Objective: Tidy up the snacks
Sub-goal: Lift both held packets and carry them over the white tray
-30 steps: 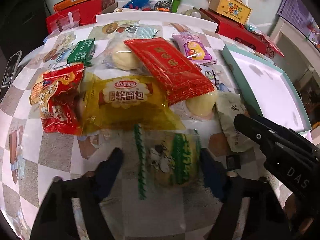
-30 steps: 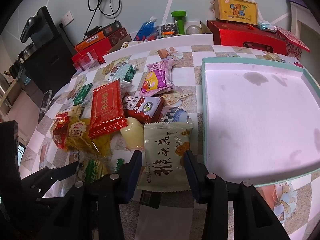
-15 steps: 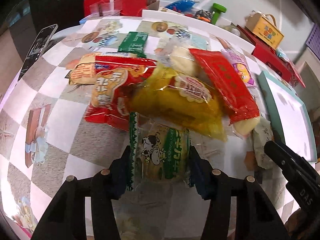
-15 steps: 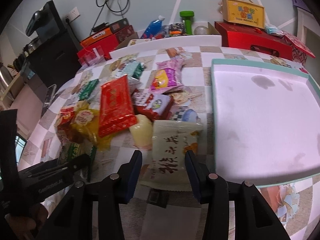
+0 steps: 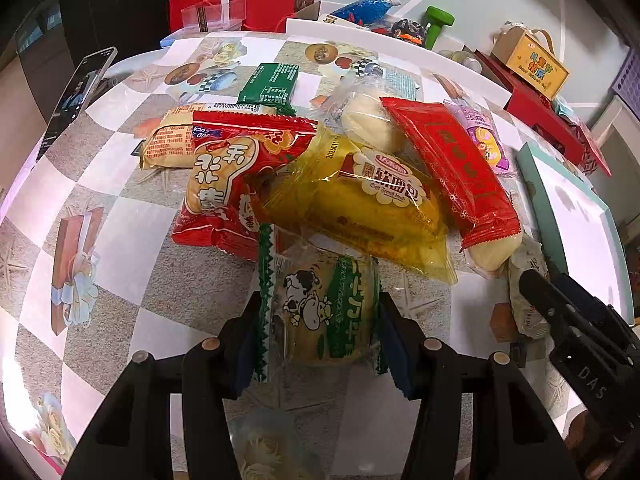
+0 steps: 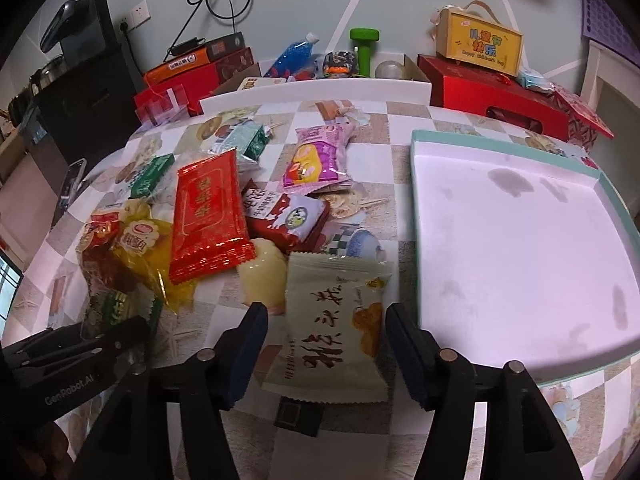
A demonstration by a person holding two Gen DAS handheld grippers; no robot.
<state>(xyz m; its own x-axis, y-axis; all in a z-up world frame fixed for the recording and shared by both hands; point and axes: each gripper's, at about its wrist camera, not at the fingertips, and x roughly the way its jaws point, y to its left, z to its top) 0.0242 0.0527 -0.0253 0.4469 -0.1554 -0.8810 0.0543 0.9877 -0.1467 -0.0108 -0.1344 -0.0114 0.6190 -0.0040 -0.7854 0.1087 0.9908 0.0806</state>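
Covering most of the bench is a cloth with checks and little pictures, and behind it the room is crowded with red boxes, a yellow box, a green dumbbell and a blue bottle by the wall.

The big tray sits on the right side of the bench and has nothing in it. The snacks are still in a heap on the cloth beside it.

In the heap, a yellow bread pack leans on top of a green cow pack, and a long red pack lies over the yellow one.

The left claw is clenched on the green cow pack, with its pads pressing both sides. If it pulls away fast, the yellow pack could slide and drag the pile along, because it rests on the green one. The shiny wrapper may also slip out.

The right claw is opening, and a cream snack pack lies flat between its jaws, not pinched. The gap on each side shows it is let go. This pack lies just beside the tray, not in it, so it could get left behind or pushed under the tray rim.
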